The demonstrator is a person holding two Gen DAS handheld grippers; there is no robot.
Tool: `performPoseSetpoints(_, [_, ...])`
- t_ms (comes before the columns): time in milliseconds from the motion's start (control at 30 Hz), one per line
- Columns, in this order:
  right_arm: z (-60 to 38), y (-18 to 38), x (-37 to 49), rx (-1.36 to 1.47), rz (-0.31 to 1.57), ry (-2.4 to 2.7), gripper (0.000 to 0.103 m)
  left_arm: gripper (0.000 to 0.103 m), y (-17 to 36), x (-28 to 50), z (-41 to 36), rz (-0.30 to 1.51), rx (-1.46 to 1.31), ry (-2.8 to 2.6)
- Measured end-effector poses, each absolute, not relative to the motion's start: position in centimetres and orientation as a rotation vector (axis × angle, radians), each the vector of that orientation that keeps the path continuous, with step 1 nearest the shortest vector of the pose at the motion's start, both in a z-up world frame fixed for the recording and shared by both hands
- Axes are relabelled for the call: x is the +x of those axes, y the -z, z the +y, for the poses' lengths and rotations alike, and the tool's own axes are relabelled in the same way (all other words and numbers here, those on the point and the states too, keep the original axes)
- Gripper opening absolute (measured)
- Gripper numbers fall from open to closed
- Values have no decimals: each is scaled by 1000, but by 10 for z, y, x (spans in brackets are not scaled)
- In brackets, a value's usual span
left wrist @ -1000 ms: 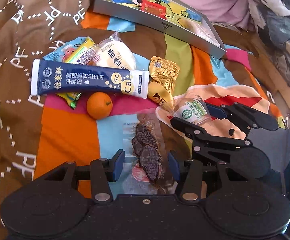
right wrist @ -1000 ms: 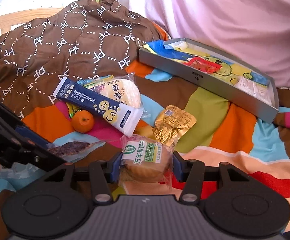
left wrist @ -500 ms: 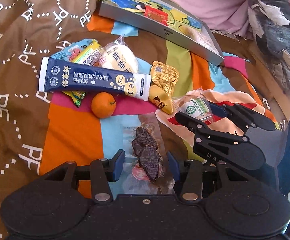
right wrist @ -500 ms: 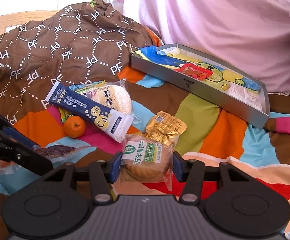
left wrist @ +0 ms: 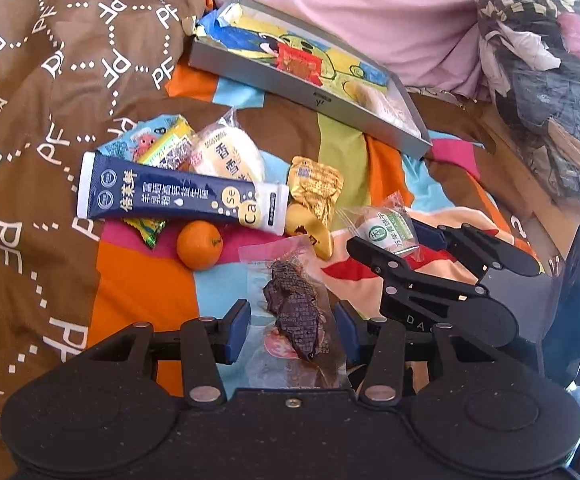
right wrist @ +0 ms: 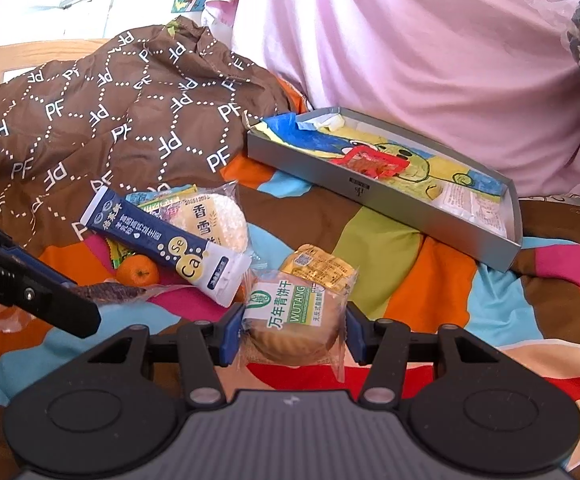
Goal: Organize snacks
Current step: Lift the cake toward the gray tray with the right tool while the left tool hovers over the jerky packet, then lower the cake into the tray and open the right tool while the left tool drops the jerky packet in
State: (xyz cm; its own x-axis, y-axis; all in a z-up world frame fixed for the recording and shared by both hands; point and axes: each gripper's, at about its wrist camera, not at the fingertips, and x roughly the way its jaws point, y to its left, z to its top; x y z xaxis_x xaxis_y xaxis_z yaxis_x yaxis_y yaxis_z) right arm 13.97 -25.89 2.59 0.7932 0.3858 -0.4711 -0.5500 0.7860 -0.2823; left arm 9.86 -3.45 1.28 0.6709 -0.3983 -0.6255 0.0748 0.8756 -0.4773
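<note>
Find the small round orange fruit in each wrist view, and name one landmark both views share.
Left wrist: small round orange fruit, centre-left, just below the long dark-blue sachet.
Right wrist: the fruit, lower left, partly tucked under that sachet.
Shared landmark: shallow grey box, beyond the snacks.

We see soft matt cloth in the quilt (right wrist: 389, 248), and clear glossy plastic around the biscuit (right wrist: 293, 320) and the dried meat (left wrist: 297, 312). The gold packet (left wrist: 315, 188) at mid-frame shines like foil. The grey tray (right wrist: 389, 200), upper right, looks matt. The orange (left wrist: 199, 245) has dimpled skin.
</note>
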Motion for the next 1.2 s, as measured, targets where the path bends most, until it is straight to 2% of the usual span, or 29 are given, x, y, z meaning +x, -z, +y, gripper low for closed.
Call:
performPoseSetpoints(667, [-261,-48,155,-365,228,-458,56,49,-50,139,-37,644,-386,248])
performPoseSetpoints(1033, [-259,-67,232,-245,54,-359,56,49,-112,230,-49,547,-273,184])
performPoseSetpoints(1200, [-274,-72,267,-185,44,-301,56,49,-135,283,-69,512,-161,149])
